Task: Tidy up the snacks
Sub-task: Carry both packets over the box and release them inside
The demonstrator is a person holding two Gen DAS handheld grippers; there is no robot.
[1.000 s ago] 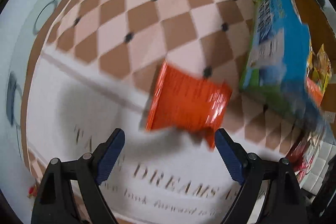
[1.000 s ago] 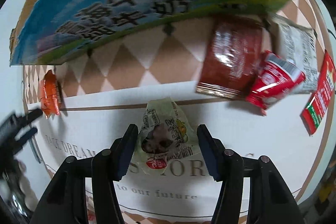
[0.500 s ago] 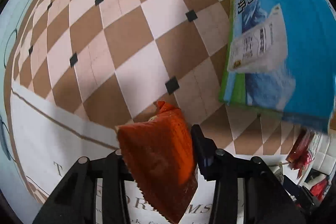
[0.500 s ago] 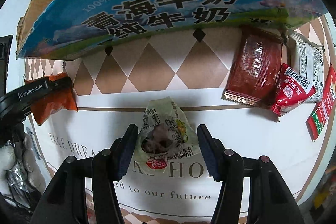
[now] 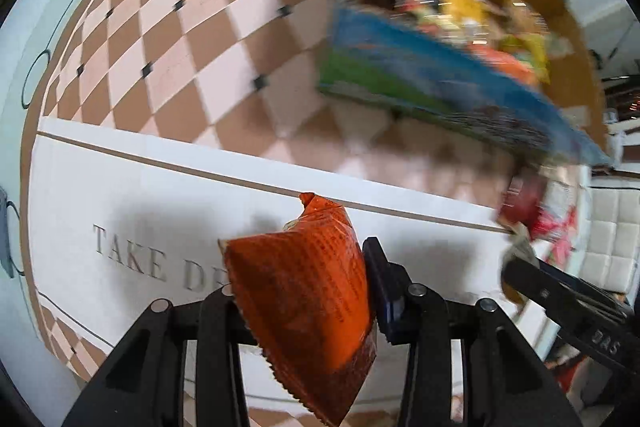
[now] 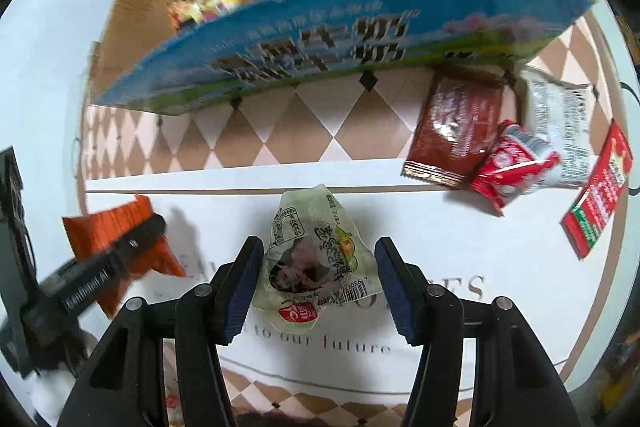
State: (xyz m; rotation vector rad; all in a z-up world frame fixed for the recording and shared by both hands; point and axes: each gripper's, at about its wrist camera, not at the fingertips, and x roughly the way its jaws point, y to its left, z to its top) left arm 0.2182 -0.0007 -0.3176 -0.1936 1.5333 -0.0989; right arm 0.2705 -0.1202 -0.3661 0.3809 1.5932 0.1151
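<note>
Now that the left gripper (image 5: 304,291) is clamping the orange packet (image 5: 304,299), lifted off the cloth, the right gripper (image 6: 316,283) is holding the pale packet (image 6: 316,263); the box (image 6: 320,39) is waiting at twelve o'clock.

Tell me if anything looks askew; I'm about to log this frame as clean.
Mostly orderly. The dark red packet, red-and-white packet and white packet lie overlapping in a loose heap beside the blue box. The orange packet in the left tool hangs crumpled, one corner bent.
</note>
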